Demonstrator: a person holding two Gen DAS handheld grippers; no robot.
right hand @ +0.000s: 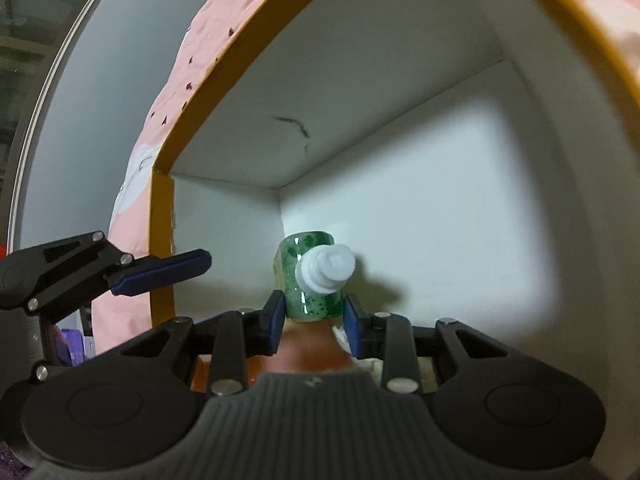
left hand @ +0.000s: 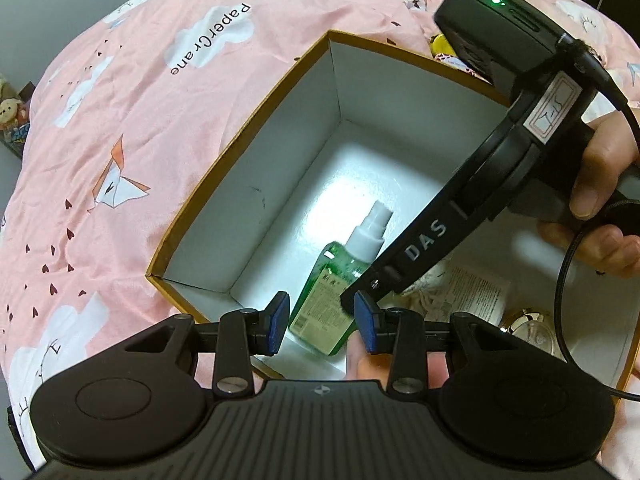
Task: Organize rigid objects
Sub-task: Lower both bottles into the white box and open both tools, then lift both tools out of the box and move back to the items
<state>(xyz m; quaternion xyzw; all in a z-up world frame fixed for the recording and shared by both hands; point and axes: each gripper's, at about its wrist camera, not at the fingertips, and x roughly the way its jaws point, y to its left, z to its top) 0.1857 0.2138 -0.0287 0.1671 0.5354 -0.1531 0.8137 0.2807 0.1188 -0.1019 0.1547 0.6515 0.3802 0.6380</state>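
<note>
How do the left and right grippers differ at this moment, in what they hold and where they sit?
The right gripper clamps the green spray bottle; the left gripper is shut on nothing. The right gripper reaches down inside the box; the left gripper stays over its near edge. Both have blue pads and point downward.

Bedroom, pink printed duvet (left hand: 132, 128), plush toys (left hand: 12, 114)

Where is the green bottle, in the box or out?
In. The green bottle sits inside the box, above its white floor, pinched by the right gripper.
</note>
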